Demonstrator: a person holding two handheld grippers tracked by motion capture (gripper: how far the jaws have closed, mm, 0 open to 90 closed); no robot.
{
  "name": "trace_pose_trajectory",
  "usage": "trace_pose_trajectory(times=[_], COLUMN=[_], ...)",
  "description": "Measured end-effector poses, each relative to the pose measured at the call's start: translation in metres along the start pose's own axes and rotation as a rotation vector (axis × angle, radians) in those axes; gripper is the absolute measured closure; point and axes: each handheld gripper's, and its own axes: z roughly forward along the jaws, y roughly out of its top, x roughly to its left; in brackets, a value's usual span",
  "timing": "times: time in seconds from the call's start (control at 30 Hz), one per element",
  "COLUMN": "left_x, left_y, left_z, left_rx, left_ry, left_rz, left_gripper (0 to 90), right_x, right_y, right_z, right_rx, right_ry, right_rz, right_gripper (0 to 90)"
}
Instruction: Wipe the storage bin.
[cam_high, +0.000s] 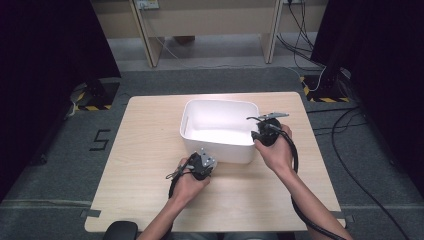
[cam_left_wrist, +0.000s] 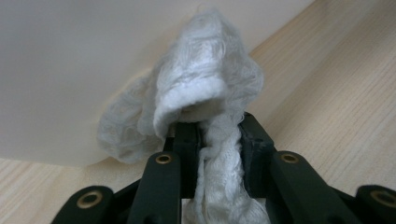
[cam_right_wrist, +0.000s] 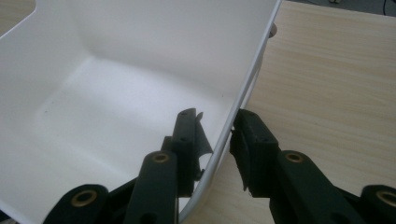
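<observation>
So far, your left hand-held gripper (cam_left_wrist: 212, 140) is clamped on the white cloth (cam_left_wrist: 201, 93), pressed to the bin's (cam_high: 220, 150) outer wall at 6 o'clock; your right hand-held gripper (cam_right_wrist: 215, 140) straddles the rim at 3 o'clock, steadying it. Judging by this, wiping is under way, with most walls probably left.

Open desk (cam_high: 145, 150) left of the white bin (cam_high: 220, 150), bare wood right to the edge. Free strip along the near edge too, behind both hands. Blocked at centre by the bin, near wall standing straight ahead of the left gripper (cam_high: 201, 163). White cloth (cam_left_wrist: 196, 93) bunched against that wall, filling the gap ahead of the jaws. Bin's right rim wedged between the right gripper (cam_right_wrist: 214, 140) jaws. Narrow bare strip right of the bin. Bin interior unobstructed from above.
</observation>
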Motion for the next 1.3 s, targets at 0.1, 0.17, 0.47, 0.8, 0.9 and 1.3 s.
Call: trace_pose_trajectory(times=[0.1, 0.17, 0.47, 0.8, 0.9, 1.3], left_x=[-0.001, -0.003, -0.008, -0.008, -0.008, -0.007], left_y=[0.001, 0.002, 0.006, 0.01, 0.012, 0.023], left_z=[0.0, 0.0, 0.001, -0.007, -0.01, -0.024], left_rx=[0.002, -0.006, -0.013, -0.039, -0.047, -0.079], left_ry=[0.0, -0.002, -0.01, -0.01, -0.009, -0.01], left_rz=[0.004, 0.002, 0.01, 0.004, 0.005, 0.009], left_gripper=[72.3, 72.3, 72.3, 72.4, 72.4, 72.4], right_x=[0.0, 0.0, 0.0, 0.0, 0.0, 0.0], right_y=[0.0, 0.0, 0.0, 0.0, 0.0, 0.0], right_z=[0.0, 0.0, 0.0, 0.0, 0.0, 0.0], right_rx=[0.002, 0.0, 0.002, 0.003, 0.002, 0.003], right_ry=[-0.001, 0.0, 0.001, 0.003, 0.002, 0.001], right_rz=[0.0, 0.0, 0.003, 0.009, 0.006, 0.009], right_gripper=[70.8, 70.8, 70.6, 70.5, 70.5, 70.5])
